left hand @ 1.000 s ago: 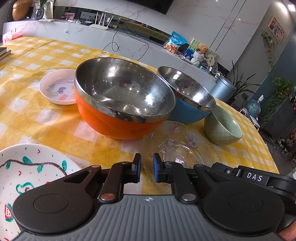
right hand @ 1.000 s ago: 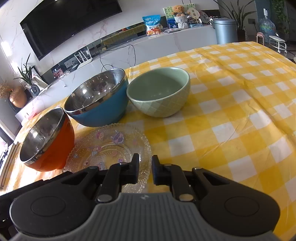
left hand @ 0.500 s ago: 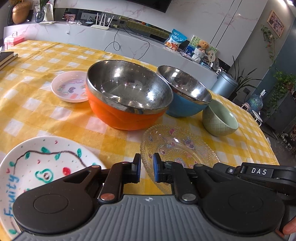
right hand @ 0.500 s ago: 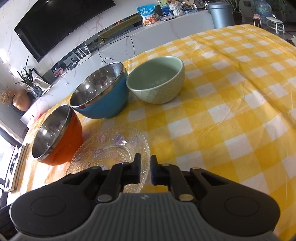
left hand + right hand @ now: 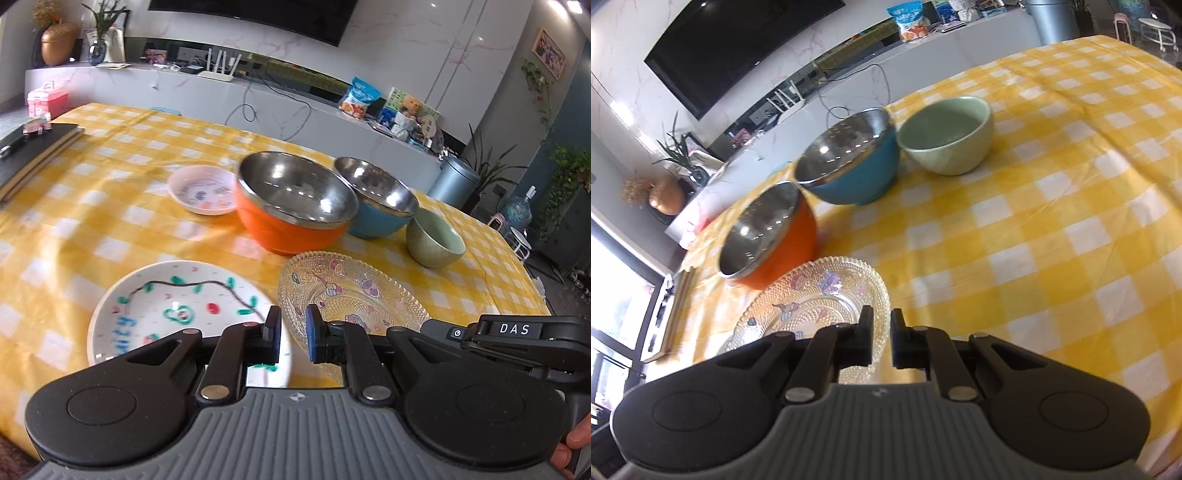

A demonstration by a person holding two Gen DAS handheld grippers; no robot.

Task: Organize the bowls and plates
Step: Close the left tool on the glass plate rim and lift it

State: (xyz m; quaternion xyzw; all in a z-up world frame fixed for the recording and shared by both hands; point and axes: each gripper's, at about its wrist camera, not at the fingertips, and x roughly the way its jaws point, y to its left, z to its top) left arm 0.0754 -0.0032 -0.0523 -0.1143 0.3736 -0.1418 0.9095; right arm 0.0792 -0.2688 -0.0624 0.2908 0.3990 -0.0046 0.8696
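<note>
My left tongs (image 5: 293, 334) hung nearly clenched, a narrow slot between the pads and nothing in it. Their black body hid the near rim of the white painted plate (image 5: 177, 306) at 7 o'clock, so its lettering read only in part. At 11 o'clock lay one small pink saucer (image 5: 201, 188), its printed motifs too blurred to read. At 12 o'clock stood three bowls in a row, touching or nearly so: the orange bowl (image 5: 291, 218) and the blue bowl (image 5: 380, 201), both steel-lined and mirror-bright, then the matte green bowl (image 5: 436, 236) with its quilted wall. The glass plate (image 5: 351, 291), beaded and scalloped, lay just ahead of the tongs on the yellow checked cloth (image 5: 74, 229). My right tongs (image 5: 882, 341) were almost clenched too; whether their pads pinched the glass plate's rim, I could not tell. Plates counted: three.
</note>
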